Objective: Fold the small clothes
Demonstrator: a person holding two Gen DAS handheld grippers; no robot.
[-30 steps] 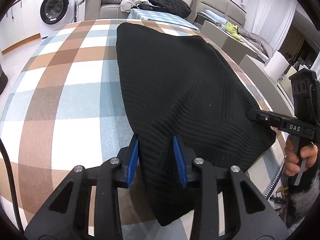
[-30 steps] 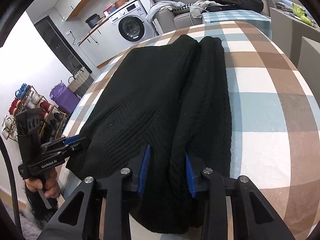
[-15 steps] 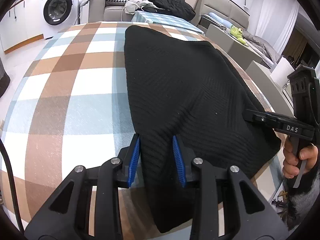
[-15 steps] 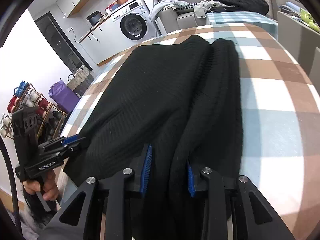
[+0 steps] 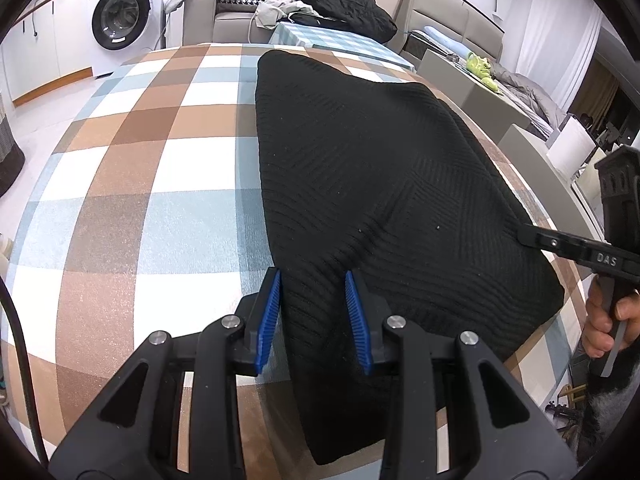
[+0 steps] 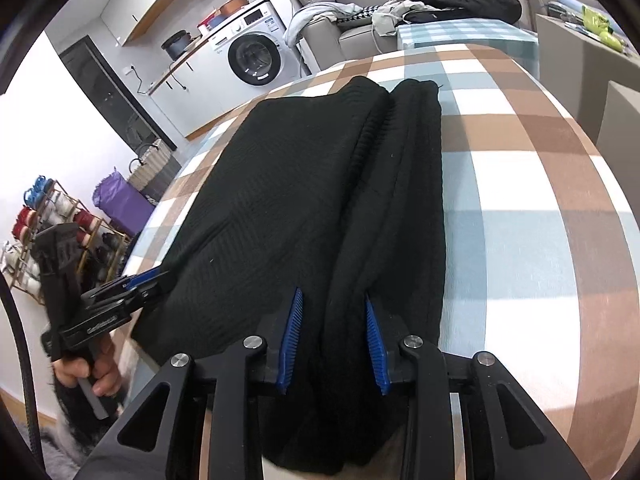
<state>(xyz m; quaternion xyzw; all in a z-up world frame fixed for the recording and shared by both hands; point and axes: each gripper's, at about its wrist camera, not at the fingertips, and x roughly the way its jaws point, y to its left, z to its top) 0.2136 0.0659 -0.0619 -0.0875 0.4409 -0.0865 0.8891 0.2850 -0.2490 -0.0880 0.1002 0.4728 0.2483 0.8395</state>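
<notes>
A black knitted garment [image 5: 372, 184] lies lengthwise on the checked tablecloth [image 5: 160, 184], with a sleeve folded along its right side in the right wrist view [image 6: 404, 208]. My left gripper [image 5: 314, 312] holds the near left corner of the garment between its blue pads. My right gripper [image 6: 332, 336] holds the near right edge, fabric bunched between its pads. Each gripper also shows in the other's view: the right one [image 5: 532, 238] at the garment's right edge, the left one [image 6: 136, 284] at its left edge.
The table's near edge runs just under both grippers. A washing machine [image 5: 120, 20], a sofa with piled clothes [image 5: 340, 4] and a small checked side table [image 5: 340, 40] stand beyond the far end. A shoe rack [image 6: 48, 224] stands on the floor to the left.
Both grippers have lifted the near edge slightly and moved forward along the table. The garment's near end now bunches higher between the pads.
</notes>
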